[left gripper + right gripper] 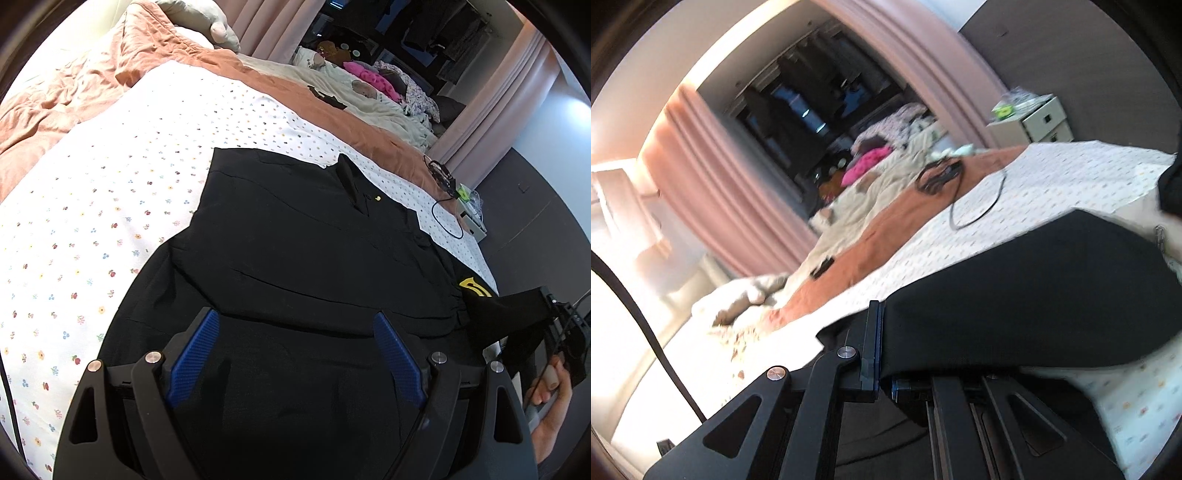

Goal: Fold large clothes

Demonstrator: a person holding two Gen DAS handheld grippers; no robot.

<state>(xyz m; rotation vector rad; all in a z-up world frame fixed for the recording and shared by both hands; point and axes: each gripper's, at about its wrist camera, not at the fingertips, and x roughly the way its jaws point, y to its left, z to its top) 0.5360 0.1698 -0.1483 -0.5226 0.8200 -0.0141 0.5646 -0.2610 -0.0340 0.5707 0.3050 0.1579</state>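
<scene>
A: Left gripper (pixel 295 354) gapes wide and empty over the black garment's (pixel 295 240) near hem, at six o'clock on the floral sheet (pixel 92 221)

B: Right gripper (pixel 877 354) pinches its sleeve at three o'clock, likely to fold inward

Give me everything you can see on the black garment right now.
The black garment is a large, thin, matte woven piece lying mostly flat on the flowered sheet, creased across its middle. A narrow flap stands up near its far edge beside a small yellow dot, and a yellow emblem shows at its right side. That right part is pulled off the bed, clamped in the shut right tool. The open left tool hangs over the near edge, its blue pads apart, gripping nothing.
</scene>
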